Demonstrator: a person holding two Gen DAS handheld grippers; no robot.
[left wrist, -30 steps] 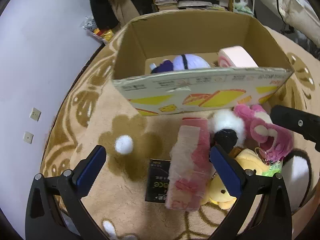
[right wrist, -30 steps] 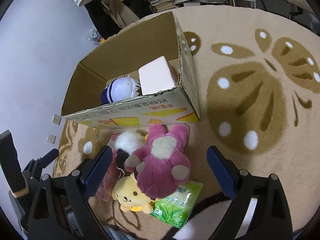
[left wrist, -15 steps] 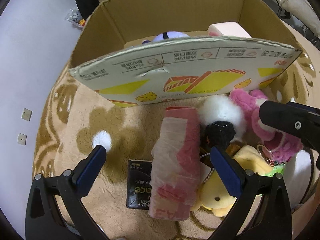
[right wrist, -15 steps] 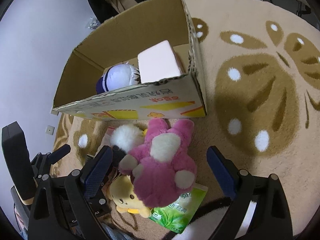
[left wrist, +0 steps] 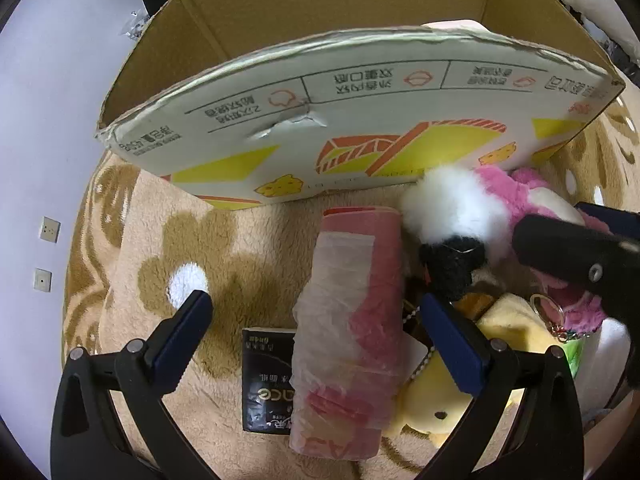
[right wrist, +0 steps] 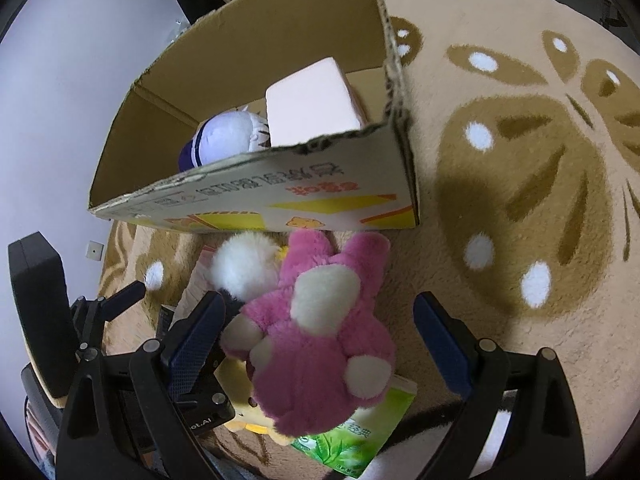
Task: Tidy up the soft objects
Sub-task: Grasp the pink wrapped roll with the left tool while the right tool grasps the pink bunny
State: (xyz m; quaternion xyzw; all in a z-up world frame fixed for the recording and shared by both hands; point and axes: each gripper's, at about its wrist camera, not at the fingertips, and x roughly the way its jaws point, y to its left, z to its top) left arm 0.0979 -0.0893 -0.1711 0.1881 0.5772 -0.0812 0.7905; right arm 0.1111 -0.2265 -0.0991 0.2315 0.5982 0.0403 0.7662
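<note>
A cardboard box (left wrist: 360, 128) (right wrist: 280, 200) stands on the rug; inside it are a pink block (right wrist: 312, 100) and a white-purple plush (right wrist: 224, 140). In front of the box lie a pink plastic-wrapped roll (left wrist: 352, 320), a white and black pompom (left wrist: 452, 216) (right wrist: 244, 268), a pink plush bear (right wrist: 316, 340) (left wrist: 552, 208) and a yellow plush (left wrist: 440, 404). My left gripper (left wrist: 320, 332) is open and empty, its fingers either side of the roll. My right gripper (right wrist: 320, 328) is open and empty, straddling the pink bear.
A black packet (left wrist: 266, 380) lies under the roll. A green tea packet (right wrist: 356, 432) lies under the bear. The beige rug (right wrist: 520, 160) with brown patterns spreads to the right. A lilac wall (left wrist: 40, 80) with sockets stands on the left.
Both grippers have moved forward and down toward the toys and the box. The roll now sits between the left fingers and the pink bear between the right fingers. Nothing was grasped.
</note>
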